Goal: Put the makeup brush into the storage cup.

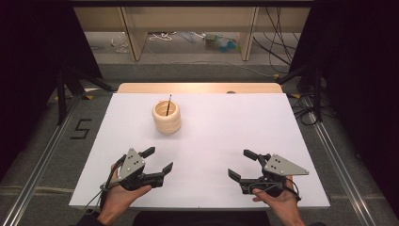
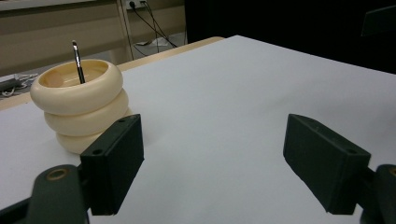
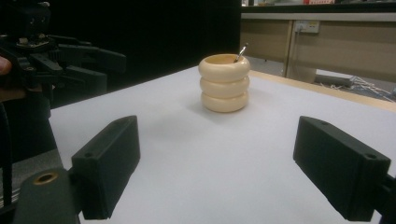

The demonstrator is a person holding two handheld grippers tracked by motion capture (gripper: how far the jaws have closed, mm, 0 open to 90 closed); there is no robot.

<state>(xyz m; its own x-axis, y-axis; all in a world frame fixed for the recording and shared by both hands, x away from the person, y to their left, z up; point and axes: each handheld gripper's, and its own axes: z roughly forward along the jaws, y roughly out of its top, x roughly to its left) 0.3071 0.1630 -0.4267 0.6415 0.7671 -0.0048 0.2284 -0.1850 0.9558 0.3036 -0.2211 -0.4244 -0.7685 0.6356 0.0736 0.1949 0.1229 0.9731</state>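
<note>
Brush holder (image 1: 166,117), a cream pot shaped like three stacked rings, stands upright toward the far left of the white table (image 1: 235,127), with one thin dark brush (image 1: 168,104) leaning inside it, tip above the rim. Both hand-held grippers rest near the table's front edge, well apart from the pot. The left gripper (image 1: 157,162) has its jaws spread wide and holds nothing; the right gripper (image 1: 242,165) is likewise spread and empty.

Risk lies in the approach. The pot looks light and tall for its base, so a jaw striking its side could, by this reading, tip it or push it across the smooth surface. The brush is slender and stands loose; a pinch taken off-centre may let it slip or swing, and lifting it at a slant could drag the pot's rim along.

Legible writing is scarce: a dark figure resembling a "5" (image 1: 81,128) is marked on the floor left of the table. No brand or label can be read on the pot or grippers.
</note>
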